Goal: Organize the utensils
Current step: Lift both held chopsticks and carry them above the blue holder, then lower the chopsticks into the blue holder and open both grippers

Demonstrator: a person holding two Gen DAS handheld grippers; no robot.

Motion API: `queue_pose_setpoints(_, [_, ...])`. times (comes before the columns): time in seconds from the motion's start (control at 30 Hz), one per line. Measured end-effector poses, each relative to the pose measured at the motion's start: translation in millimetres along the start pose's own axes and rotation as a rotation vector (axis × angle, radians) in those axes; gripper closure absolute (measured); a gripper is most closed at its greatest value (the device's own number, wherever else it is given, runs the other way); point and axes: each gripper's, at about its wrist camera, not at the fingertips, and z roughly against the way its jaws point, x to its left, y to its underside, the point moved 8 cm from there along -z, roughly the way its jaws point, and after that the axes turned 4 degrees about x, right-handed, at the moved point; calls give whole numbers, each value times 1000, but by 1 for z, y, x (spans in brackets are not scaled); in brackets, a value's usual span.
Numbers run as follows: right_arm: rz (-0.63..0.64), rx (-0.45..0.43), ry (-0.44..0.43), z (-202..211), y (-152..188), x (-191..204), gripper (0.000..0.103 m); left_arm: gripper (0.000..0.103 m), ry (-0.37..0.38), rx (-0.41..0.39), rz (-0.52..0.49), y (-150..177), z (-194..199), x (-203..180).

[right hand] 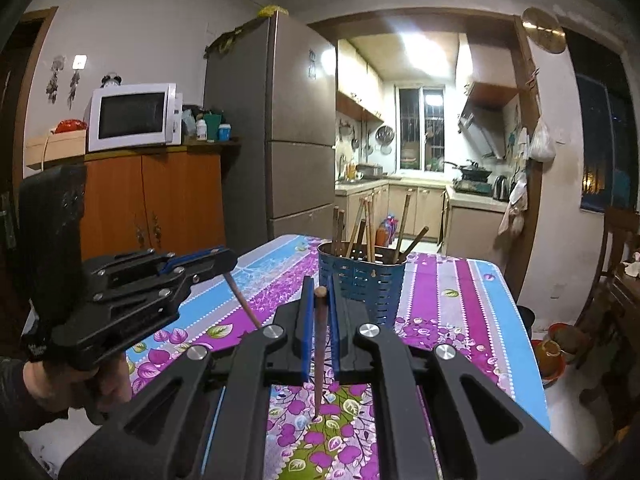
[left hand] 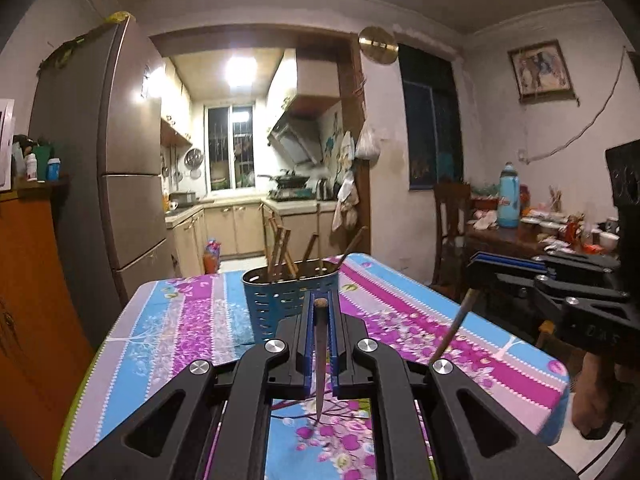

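Note:
A blue perforated utensil holder (left hand: 282, 300) stands on the floral table (left hand: 180, 320), with several wooden chopsticks (left hand: 280, 252) upright in it. My left gripper (left hand: 319, 308) is shut on one brown chopstick (left hand: 320, 360), tip down toward the cloth, just in front of the holder. My right gripper (right hand: 320, 296) is shut on another brown chopstick (right hand: 319, 352), also tip down, near the holder (right hand: 360, 280). The right gripper shows in the left wrist view (left hand: 476, 276) with its chopstick (left hand: 452, 328). The left gripper shows in the right wrist view (right hand: 230, 258).
The table's edges lie left (left hand: 80, 384) and right (left hand: 560, 372). A fridge (left hand: 120, 160) and orange cabinet (left hand: 32, 300) stand to the left. A cluttered wooden table (left hand: 540, 236) with a blue bottle (left hand: 508, 196) is on the right.

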Motion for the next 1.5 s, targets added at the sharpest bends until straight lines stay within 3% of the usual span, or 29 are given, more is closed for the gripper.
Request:
queue_pose_setpoints(0.57, [7,-48,35,-21,-58,-28,97,95,10,103,-18,-64,-5,14])
queue_pose_setpoints(1.07, [-1,-111,78,-24,-180,-67,97,95,-49,25,19,-186,5,56])
queue_pose_setpoints(1.23, [-3,-139,73,-33,-219,-79,97,95,-76,3,24,-222,-12,70])
queue_pose_setpoints(1.5, [-14,-135,59,-76,-234,-93,97,95,-73,61,32,-231,-67,83])
